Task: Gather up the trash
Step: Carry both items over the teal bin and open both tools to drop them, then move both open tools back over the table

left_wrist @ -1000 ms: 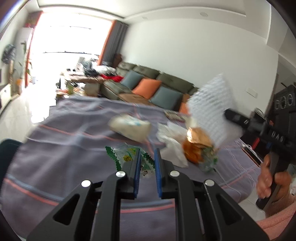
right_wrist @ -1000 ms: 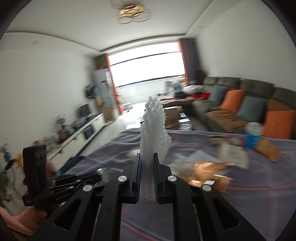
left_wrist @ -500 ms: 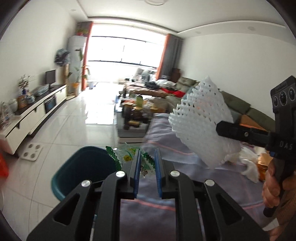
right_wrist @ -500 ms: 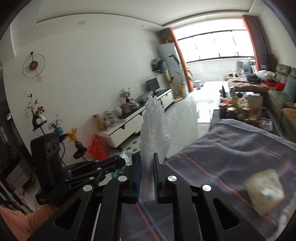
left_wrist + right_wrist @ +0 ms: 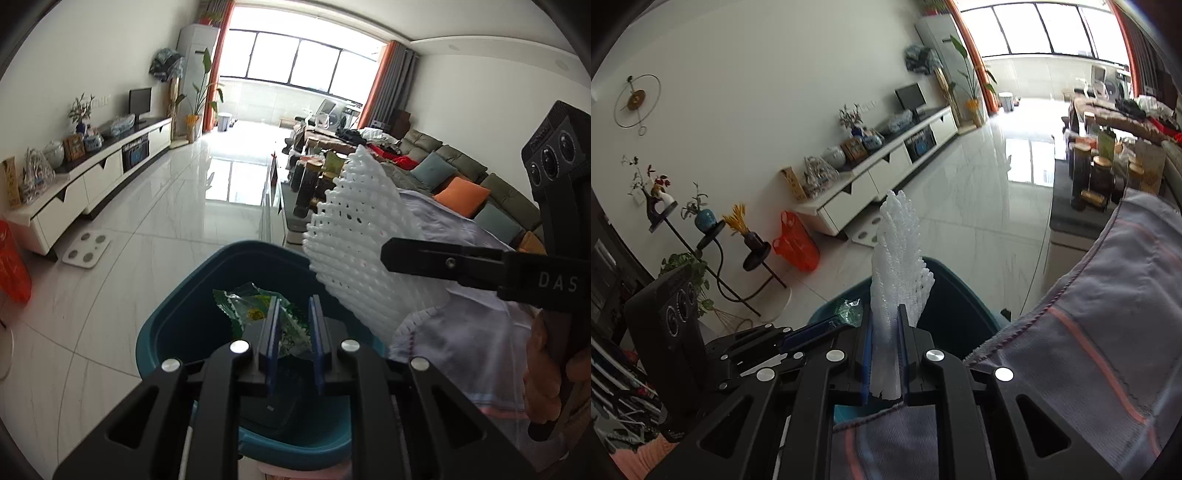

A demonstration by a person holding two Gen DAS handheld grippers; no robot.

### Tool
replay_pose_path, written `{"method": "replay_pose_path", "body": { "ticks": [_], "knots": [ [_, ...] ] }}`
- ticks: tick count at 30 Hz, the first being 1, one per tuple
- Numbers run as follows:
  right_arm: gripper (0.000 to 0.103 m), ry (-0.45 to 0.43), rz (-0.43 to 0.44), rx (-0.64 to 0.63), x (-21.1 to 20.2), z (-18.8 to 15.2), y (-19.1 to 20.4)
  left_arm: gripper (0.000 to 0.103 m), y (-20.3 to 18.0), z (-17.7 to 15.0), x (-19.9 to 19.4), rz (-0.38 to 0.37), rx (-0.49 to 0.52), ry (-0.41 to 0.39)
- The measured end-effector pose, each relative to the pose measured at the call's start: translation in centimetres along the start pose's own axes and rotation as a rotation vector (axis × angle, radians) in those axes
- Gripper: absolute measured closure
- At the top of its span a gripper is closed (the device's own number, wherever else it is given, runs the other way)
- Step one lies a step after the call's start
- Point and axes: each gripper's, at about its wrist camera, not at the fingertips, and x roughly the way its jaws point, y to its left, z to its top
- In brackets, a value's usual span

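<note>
My left gripper [image 5: 291, 328] clamps a green wrapper [image 5: 255, 310] and my right gripper [image 5: 884, 354] clamps white foam netting [image 5: 897, 273], both above the teal bin [image 5: 177, 314].

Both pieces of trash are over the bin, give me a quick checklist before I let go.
1. Left hand-held gripper shut on green snack wrapper: ok.
2. Right hand-held gripper shut on white foam net: ok.
3. Wrapper above teal bin opening: ok.
4. Foam net fully over the bin, clear of the tablecloth: cannot tell.
5. Room in the bin: ok.
</note>
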Motion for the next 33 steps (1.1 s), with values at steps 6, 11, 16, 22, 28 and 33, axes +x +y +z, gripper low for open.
{"method": "replay_pose_path", "body": {
  "ticks": [6, 11, 16, 22, 28, 33],
  "knots": [
    [0.086, 0.126, -0.026, 0.054, 2.9, 0.4, -0.9, 0.081, 1.4, -0.4, 1.6, -0.011, -0.040, 0.048],
    [0.077, 0.149, -0.037, 0.068, 3.2, 0.3, -1.2, 0.066, 1.9, -0.6, 2.1, 0.001, -0.063, 0.055],
    [0.064, 0.130, -0.035, 0.073, 2.7, 0.1, -1.3, 0.056, 2.3, -0.7, 1.6, 0.009, -0.081, 0.028],
    [0.060, 0.036, -0.020, 0.067, -2.0, -0.7, -1.3, 0.038, 0.3, -0.5, -2.3, 0.036, -0.039, -0.077],
    [0.050, -0.103, -0.068, 0.020, -9.3, -3.3, -1.4, 0.022, -5.9, -0.7, -6.5, -0.056, 0.081, -0.182],
    [0.047, -0.202, -0.153, 0.031, -15.8, -6.5, -2.9, 0.018, -12.5, -2.0, -7.4, -0.197, 0.186, -0.189]
  ]
}}
